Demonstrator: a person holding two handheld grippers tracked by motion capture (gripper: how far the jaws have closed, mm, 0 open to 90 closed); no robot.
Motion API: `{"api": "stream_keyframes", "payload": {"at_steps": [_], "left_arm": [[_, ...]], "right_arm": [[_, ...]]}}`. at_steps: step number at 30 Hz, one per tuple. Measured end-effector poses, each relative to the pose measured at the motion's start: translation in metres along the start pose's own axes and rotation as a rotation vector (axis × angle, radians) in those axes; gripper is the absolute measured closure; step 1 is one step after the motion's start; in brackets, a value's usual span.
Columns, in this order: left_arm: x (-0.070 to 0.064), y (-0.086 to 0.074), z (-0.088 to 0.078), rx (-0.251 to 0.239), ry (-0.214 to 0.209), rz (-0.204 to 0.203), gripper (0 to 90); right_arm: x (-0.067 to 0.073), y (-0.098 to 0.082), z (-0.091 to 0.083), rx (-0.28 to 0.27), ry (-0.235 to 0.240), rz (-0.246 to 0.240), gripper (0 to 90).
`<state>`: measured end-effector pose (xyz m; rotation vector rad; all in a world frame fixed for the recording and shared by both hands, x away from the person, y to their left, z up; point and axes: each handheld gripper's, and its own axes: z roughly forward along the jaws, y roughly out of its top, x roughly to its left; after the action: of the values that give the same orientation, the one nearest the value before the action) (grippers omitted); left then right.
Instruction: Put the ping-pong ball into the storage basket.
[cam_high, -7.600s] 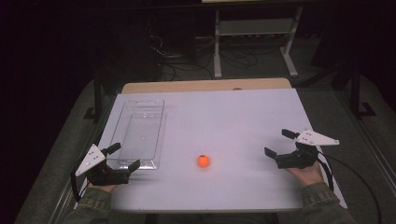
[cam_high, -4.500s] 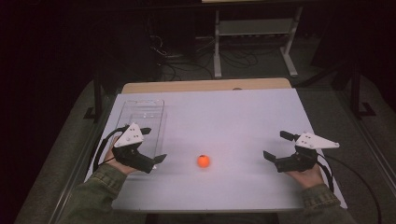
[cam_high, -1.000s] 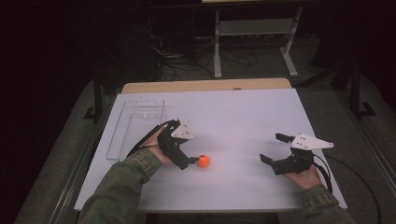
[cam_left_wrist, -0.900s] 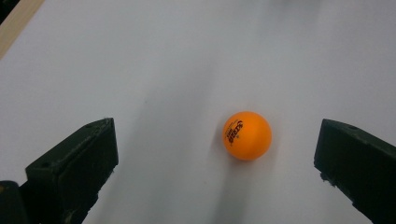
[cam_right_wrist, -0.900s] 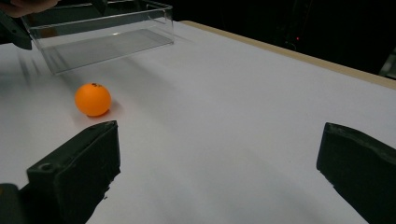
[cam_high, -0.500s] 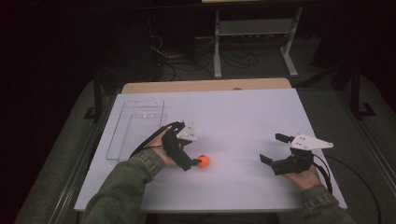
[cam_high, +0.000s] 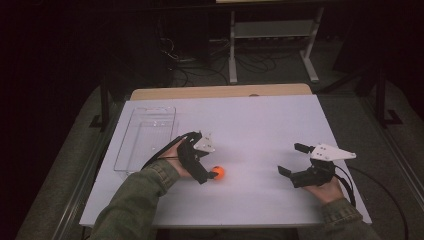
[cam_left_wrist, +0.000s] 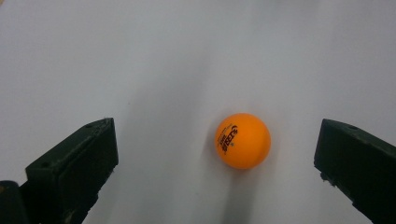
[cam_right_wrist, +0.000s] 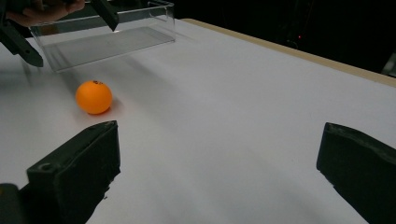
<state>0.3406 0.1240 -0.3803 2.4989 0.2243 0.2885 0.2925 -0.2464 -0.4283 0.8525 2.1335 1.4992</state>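
Observation:
An orange ping-pong ball (cam_high: 218, 172) rests on the white table (cam_high: 260, 120), front of centre. My left gripper (cam_high: 210, 169) hovers right over it, open, pointing down. In the left gripper view the ball (cam_left_wrist: 243, 140) lies between the two black jaws, nearer the right one and touching neither. My right gripper (cam_high: 289, 158) is open at the table's right side, aimed left, with nothing in it. Its own view shows the ball (cam_right_wrist: 94, 97) far off to the left, beyond its spread jaws.
A clear plastic box (cam_high: 145, 137) stands at the table's left, long side running front to back; it shows again as the box (cam_right_wrist: 107, 32) behind the ball. A wooden strip (cam_high: 220, 92) edges the far side. A metal rack (cam_high: 272, 30) and cables lie on the dark floor beyond.
My left gripper has travelled from the box's front corner rightwards to the ball and, in the last second, settled lower around it. The right gripper has barely shifted. The ball stays put.

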Motion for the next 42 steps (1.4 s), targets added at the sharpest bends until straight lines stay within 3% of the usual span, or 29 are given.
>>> {"api": "stream_keyframes", "payload": {"at_steps": [24, 42], "left_arm": [[-0.001, 0.001, 0.019, 0.058, -0.029, 0.017, 0.0], [-0.006, 0.004, 0.033, 0.105, -0.059, 0.052, 0.0]], "right_arm": [[0.001, 0.000, -0.001, -0.001, 0.002, 0.002, 0.0], [0.001, 0.000, 0.000, 0.001, 0.005, -0.003, 0.0]]}}
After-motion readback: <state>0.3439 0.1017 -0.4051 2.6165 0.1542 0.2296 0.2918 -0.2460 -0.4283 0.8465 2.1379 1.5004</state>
